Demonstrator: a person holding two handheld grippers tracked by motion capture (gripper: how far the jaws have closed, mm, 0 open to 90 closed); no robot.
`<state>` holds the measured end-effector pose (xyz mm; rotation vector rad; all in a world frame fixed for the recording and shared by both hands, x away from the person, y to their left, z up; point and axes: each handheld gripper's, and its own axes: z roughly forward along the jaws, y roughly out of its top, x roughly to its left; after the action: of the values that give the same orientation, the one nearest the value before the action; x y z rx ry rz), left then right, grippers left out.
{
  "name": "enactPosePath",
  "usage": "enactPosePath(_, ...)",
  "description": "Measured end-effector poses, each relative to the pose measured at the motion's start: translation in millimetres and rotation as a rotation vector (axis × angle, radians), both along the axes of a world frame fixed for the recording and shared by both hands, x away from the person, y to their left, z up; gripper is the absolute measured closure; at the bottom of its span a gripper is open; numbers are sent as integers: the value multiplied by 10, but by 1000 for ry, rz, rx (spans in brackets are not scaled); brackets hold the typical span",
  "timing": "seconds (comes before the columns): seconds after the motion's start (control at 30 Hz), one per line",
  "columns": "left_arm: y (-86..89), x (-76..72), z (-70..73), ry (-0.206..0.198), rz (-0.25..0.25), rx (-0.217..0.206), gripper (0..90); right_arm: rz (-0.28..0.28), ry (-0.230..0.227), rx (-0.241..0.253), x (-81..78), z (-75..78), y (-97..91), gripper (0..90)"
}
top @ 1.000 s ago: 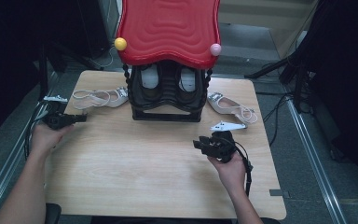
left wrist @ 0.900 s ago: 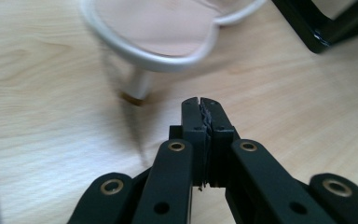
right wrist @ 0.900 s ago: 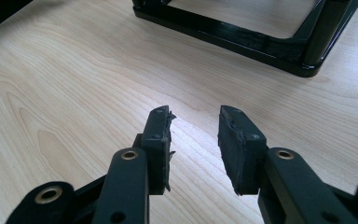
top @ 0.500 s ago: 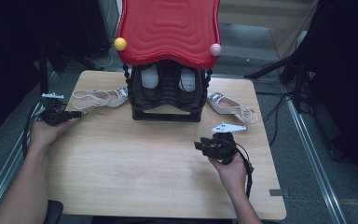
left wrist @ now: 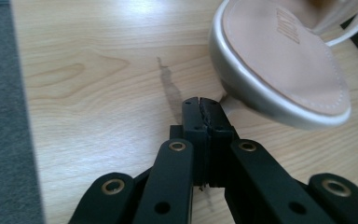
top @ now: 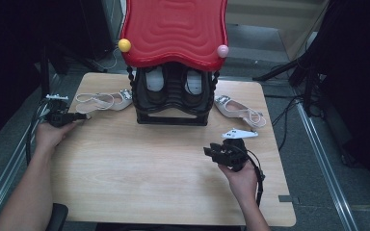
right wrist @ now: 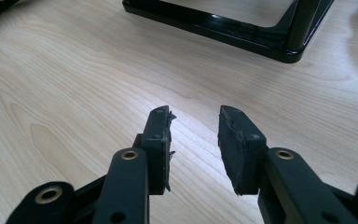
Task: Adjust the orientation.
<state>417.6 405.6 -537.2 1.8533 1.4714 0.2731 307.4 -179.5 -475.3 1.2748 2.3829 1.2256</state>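
Note:
A black shoe rack (top: 172, 98) with a red wavy top (top: 173, 29) stands at the back middle of the wooden table (top: 139, 168), with two shoes inside it. A pale strappy sandal (top: 103, 101) lies left of the rack, and another sandal (top: 238, 109) lies to its right. My left gripper (top: 83, 116) is shut and empty at the table's left edge; in the left gripper view its tips (left wrist: 200, 103) sit just short of the sandal's heel (left wrist: 279, 70). My right gripper (top: 208, 152) hovers open over bare wood, its jaws apart with nothing between them (right wrist: 195, 122).
A small white piece (top: 240, 133) lies on the table just behind my right hand. The rack's black base bar (right wrist: 223, 25) runs across ahead of the right gripper. Dark stands and cables surround the table; a metal rail (top: 325, 178) runs along its right side.
My left hand has shifted slightly left and toward the table's edge, with its gripper still shut. The right hand has stayed put.

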Motion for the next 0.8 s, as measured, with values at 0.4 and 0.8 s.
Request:
enactPosePath(0.4,-198,-123,61,48,-15,-14,899,8,-5,-5,42,-7,11,657)
enactPosePath(0.8,-356,-233,110,72,-28,-19,884,14,-22,0,150,-64,-6,643)
